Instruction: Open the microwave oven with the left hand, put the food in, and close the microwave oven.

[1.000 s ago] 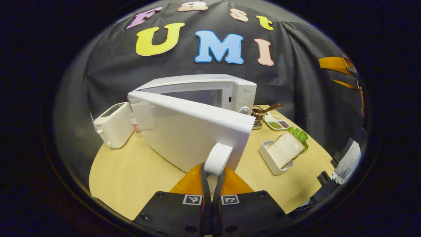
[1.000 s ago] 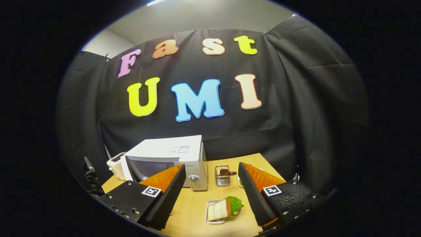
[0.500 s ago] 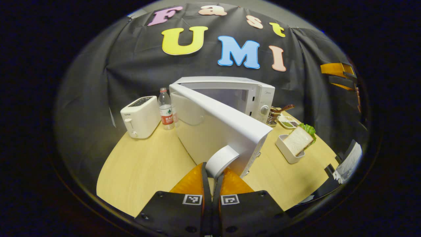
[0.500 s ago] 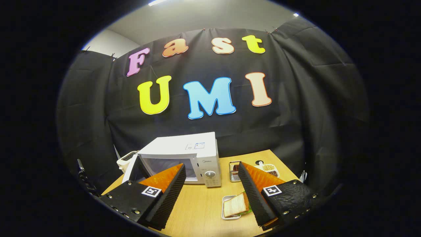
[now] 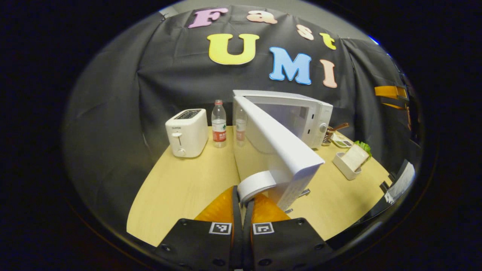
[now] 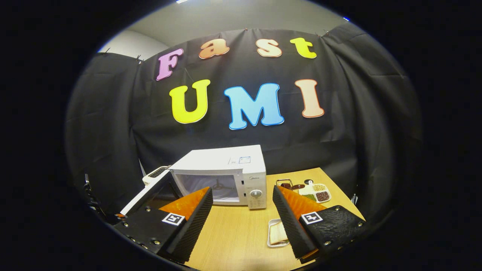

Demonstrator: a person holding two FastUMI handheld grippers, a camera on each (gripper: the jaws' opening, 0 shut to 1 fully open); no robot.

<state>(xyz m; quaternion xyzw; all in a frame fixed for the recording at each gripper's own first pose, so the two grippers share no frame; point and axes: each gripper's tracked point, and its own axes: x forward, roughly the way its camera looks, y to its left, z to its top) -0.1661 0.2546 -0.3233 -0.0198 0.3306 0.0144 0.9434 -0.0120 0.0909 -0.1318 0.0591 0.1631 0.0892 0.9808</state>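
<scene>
Over the last second the left gripper [image 5: 243, 201], clamped on the handle [image 5: 256, 183], has swung the microwave [image 6: 226, 175] door [image 5: 280, 150] wide, so the right gripper [image 6: 243, 214], fingers apart, can go for the sandwich [image 6: 278, 234] on the desk [image 6: 233, 241].

Background stuff on the wooden table [image 5: 180, 188]: there's a white two-slot toaster [image 5: 186, 132] sitting toward the back left in the left gripper view, lever side facing forward. Just beside it, on its right, stands a clear water bottle [image 5: 218, 124] with a red cap and a red label, upright, not touching the toaster as far as I can tell. Over on the far right side there's a little wire basket [image 6: 285, 184] with something brown in it, and next to that a small white divided dish [image 6: 317, 193] holding green, yellowish and dark brown bits in separate sections. The booth wall [image 6: 113, 124] behind is black cloth.
</scene>
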